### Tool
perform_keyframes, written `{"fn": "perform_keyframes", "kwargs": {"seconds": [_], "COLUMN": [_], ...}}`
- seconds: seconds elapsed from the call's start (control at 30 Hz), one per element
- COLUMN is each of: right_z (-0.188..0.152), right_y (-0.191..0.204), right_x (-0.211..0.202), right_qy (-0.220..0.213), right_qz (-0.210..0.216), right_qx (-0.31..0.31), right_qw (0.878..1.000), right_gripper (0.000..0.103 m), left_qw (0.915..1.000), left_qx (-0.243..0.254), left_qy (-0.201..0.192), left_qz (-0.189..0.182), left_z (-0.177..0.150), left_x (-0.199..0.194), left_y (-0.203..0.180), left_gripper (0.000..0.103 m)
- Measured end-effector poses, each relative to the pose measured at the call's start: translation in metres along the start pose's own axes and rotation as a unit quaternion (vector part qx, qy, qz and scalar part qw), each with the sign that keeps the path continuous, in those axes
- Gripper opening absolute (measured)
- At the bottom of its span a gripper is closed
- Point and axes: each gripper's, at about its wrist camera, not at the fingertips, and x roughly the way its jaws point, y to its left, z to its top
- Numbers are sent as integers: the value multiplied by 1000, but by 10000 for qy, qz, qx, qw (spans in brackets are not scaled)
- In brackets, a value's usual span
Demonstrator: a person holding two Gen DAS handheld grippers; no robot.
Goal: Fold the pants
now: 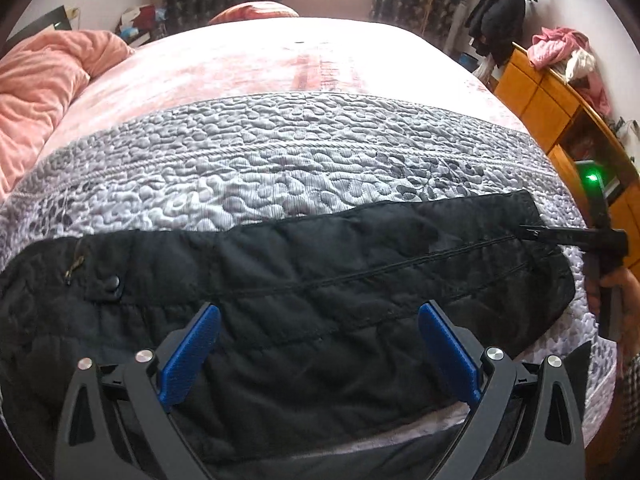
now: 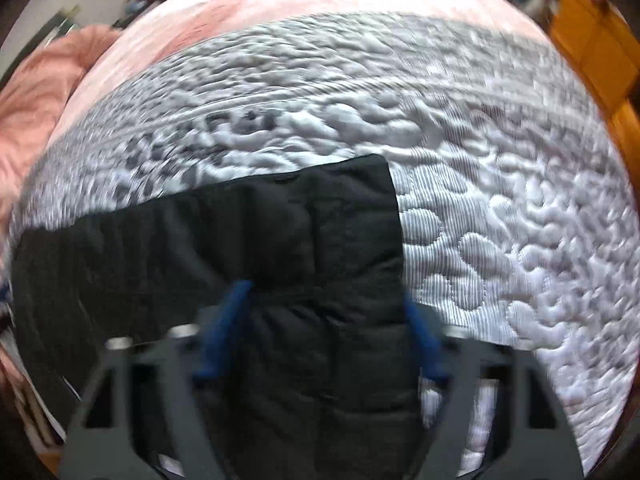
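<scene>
Black quilted pants (image 1: 304, 280) lie flat across the grey quilted cover of the bed, waistband and snap button at the left, leg ends at the right. My left gripper (image 1: 320, 316) hovers open over the middle of the pants, its blue pads apart. My right gripper (image 2: 328, 304) is open over the leg end of the pants (image 2: 320, 240), one pad at each side of the fabric; this view is blurred. It also shows in the left wrist view (image 1: 532, 234), at the right end of the pants.
The grey quilted cover (image 1: 280, 152) lies over a pink bed sheet (image 1: 280, 56). A pink blanket (image 1: 36, 88) is heaped at the left. A wooden cabinet (image 1: 552, 104) with clothes on top stands at the right, close to the bed edge.
</scene>
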Motion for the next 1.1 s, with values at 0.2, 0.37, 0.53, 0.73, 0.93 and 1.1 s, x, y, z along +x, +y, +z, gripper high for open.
{"fn": "perform_keyframes", "kwargs": {"seconds": [0.2,0.37,0.53,0.73,0.93,1.1], "right_z": [-26,-44,-56,-62,-67,-73], "right_y": [27,27,26,29,29,29], "right_x": [-57,-113,-138,-148,-153,-166], "right_qy": [-589,-1152,-1402,-1558,-1584,-1731], "right_qz": [339,828,1109,1263,1314,1503], "right_qx": [-952,-1294,-1518,-1769,-1951,-2027], "right_qw": [9931,9814,9721,9636,9589,9520], "right_gripper": [11,11,11,11,11,11], "left_qw": [9988,9871,9689,9311,8990,8730], "left_qx": [386,1101,1085,1076,1351,901], "left_qy": [-104,-8,220,1033,1539,1852], "left_qz": [-282,-1161,-2214,-3330,-3871,-4421], "left_z": [21,50,79,99,104,110], "left_x": [9,29,56,92,115,130], "left_y": [-7,-19,-17,-27,-31,-18], "left_gripper": [99,99,99,99,99,99]}}
